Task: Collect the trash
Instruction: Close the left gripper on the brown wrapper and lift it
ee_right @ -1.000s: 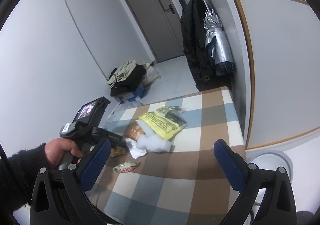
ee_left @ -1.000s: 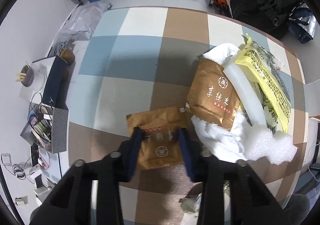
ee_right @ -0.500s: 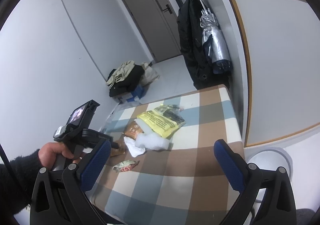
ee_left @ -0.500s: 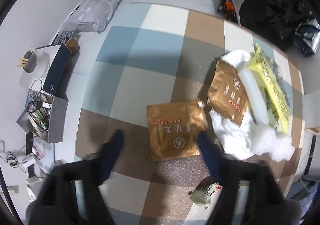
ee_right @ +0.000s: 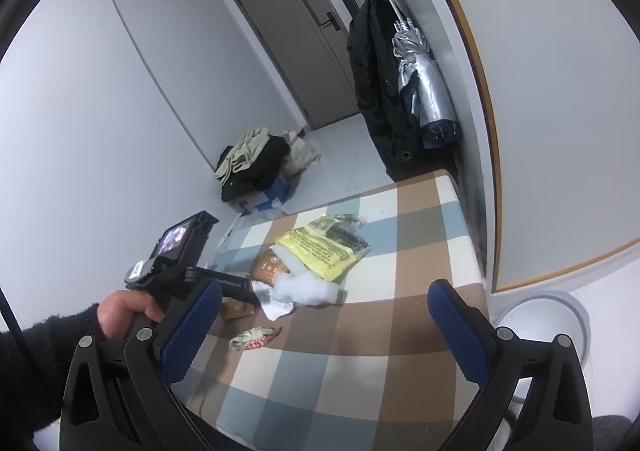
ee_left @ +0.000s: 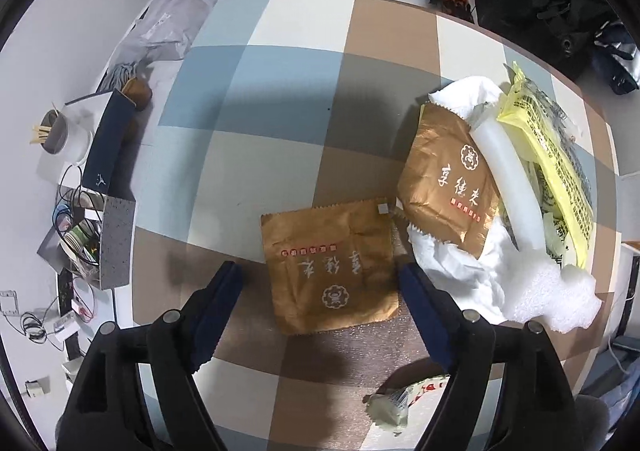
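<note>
Since one second ago the left gripper (ee_left: 320, 287) releases the brown packet (ee_left: 332, 271), jaws wide and empty; right gripper (ee_right: 324, 315) also wide, empty (idle). Regrip the packet's near edge.

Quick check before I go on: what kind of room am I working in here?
Most likely a small lived-in room at home, perhaps an entryway: a grey door, a black coat and folded umbrella hanging by it, and clothes piled on the floor beyond the checked table.

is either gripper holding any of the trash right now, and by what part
Nothing is held. The left gripper is open, straddling the flat brown packet; the right gripper is open above the table.
</note>
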A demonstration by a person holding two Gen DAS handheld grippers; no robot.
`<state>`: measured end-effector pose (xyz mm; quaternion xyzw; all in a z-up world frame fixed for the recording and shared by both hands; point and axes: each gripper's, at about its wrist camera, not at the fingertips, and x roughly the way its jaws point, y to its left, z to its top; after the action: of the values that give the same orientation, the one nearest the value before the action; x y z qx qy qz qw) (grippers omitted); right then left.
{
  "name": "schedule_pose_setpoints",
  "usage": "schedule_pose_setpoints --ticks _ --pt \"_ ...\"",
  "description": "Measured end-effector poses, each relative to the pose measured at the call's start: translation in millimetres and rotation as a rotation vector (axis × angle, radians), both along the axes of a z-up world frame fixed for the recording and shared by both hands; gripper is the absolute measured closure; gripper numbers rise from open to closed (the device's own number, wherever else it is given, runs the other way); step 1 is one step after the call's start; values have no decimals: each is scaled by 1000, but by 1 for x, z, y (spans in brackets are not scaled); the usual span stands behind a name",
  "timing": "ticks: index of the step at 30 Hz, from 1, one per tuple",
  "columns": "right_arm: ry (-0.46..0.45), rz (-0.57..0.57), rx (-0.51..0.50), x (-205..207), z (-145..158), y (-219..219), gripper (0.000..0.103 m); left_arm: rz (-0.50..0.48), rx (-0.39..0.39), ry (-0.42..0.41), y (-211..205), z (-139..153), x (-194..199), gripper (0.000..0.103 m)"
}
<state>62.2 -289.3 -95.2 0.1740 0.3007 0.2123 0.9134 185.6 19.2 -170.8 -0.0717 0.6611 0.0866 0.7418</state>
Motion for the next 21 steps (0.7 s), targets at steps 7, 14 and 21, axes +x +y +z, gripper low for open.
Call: schedule_pose_setpoints --ticks 7,14,21 --pt "-4 6 21 -2 2 -2 0 -82 -13 -39 -20 7 -2 65" --pt "2 -2 22 -1 0 -5 0 -90 -45 -92 -9 6 -11 71" --pt "18 -8 -7 2 -4 -1 0 -69 -117 -127 2 7 -19 72"
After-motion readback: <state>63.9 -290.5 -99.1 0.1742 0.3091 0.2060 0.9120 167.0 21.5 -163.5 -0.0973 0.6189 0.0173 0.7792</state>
